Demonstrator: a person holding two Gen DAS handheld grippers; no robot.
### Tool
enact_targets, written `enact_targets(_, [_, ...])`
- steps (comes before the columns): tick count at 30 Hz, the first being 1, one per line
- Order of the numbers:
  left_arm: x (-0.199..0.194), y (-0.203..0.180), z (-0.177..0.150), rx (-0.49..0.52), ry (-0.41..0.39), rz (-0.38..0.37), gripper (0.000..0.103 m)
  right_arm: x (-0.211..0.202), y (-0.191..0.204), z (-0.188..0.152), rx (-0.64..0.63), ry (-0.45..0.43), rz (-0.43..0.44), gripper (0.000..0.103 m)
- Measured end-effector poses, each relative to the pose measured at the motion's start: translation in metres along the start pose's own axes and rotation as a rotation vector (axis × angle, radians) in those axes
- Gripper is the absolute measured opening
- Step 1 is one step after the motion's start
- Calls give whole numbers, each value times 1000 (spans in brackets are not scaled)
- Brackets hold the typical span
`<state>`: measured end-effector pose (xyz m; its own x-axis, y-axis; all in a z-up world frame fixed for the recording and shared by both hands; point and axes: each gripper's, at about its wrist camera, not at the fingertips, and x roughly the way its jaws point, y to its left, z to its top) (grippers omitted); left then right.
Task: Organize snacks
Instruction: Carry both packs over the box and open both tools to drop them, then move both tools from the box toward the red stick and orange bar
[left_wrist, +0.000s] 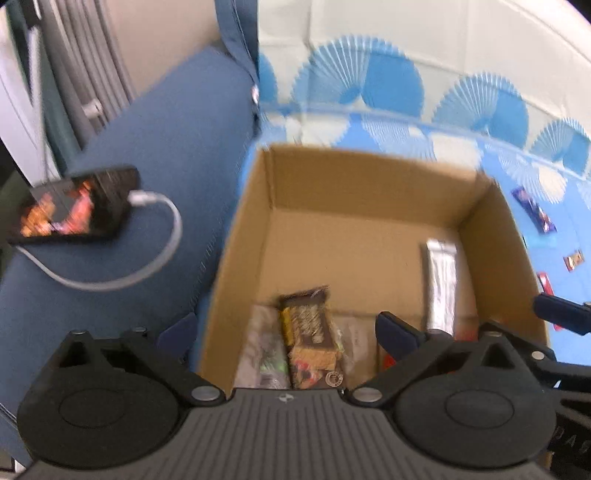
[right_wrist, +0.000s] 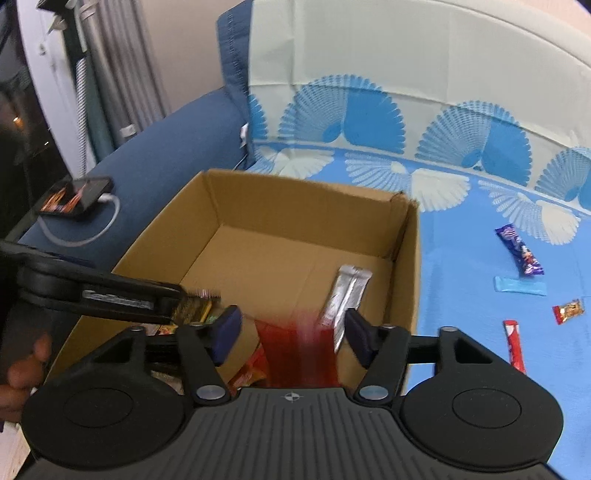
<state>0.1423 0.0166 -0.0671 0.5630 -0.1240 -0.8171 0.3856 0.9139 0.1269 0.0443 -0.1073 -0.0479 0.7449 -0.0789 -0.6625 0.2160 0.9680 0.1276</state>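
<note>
Cardboard box (right_wrist: 280, 258) sits on the blue sheet (right_wrist: 480, 314); both grippers hang over it, left gripper (left_wrist: 284, 332) spread wide above a brown snack (left_wrist: 312, 332), right gripper (right_wrist: 291, 332) parted, blurred red wrapper (right_wrist: 299, 350) loose between its fingers

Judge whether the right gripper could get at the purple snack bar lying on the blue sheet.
Probably yes. The purple snack bar lies in the open beside the cardboard box, nothing on it, and the right gripper is open over the box.

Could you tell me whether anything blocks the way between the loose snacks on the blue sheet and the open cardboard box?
Nothing visible does: the purple bar and red stick lie on bare sheet beside the box, whose top is open.
</note>
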Motion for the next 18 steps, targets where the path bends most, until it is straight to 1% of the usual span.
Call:
enact_targets(1, [-2,1,-1,4,-3,3,103,-1,-1,0,8,-5,-7,76])
enact_targets(2, [-4,1,-3,7,0,7,103,-4,-2,-1,16,-4,-9,77])
enact_targets(4, [-6,2,-11,15,25,13,103,-8,-3,-6,29,12,0,82])
enact_targets(8, [-19,3,-36,10,78,21,103,-24,5,-29,22,64,6,85])
enact_targets(11, [-38,4,-59,-4,102,7,103,-44,14,-44,16,83,10,87])
enact_targets(14, [-61,2,-80,-13,106,-1,103,-67,22,-54,20,68,7,90])
enact_targets(18, [-92,0,-99,-32,71,-4,103,-100,31,-66,20,29,-5,93])
